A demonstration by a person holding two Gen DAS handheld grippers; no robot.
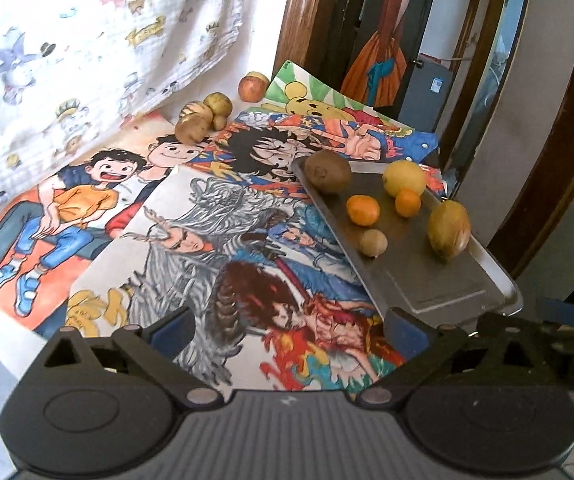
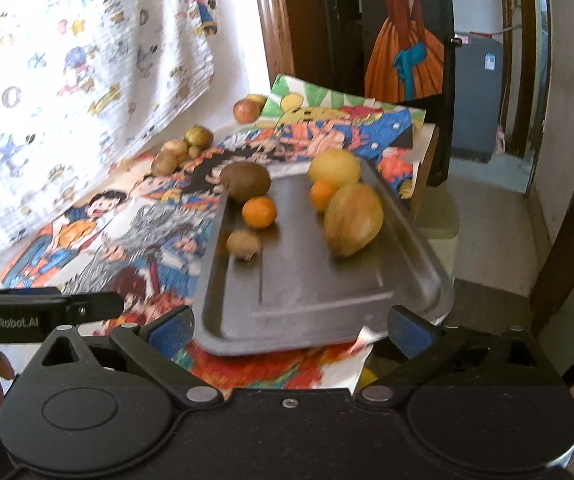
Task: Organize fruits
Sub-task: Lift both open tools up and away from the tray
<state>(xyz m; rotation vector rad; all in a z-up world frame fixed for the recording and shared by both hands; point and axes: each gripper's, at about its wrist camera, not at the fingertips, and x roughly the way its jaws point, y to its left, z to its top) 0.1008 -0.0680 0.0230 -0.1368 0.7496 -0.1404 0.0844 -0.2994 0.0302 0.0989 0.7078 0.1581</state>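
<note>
Cluttered room corner, daylight, cartoon prints everywhere.
White cartoon-print cloth (image 1: 87, 40) hangs at left; cartoon posters (image 1: 207, 208) cover the table; dark wooden door frame (image 2: 275, 20) behind; orange-dress painting (image 2: 405, 52); grey appliance (image 2: 475, 96) beyond doorway.

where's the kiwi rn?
The kiwi sits at the tray's far-left corner in the right wrist view, just behind an orange.

One metal tray (image 2: 415, 240), two oranges (image 2: 259, 211), one lemon (image 2: 334, 167), two kiwis (image 2: 246, 181), one mango (image 2: 353, 219), four potatoes (image 1: 195, 127), one apple (image 1: 252, 88)
</note>
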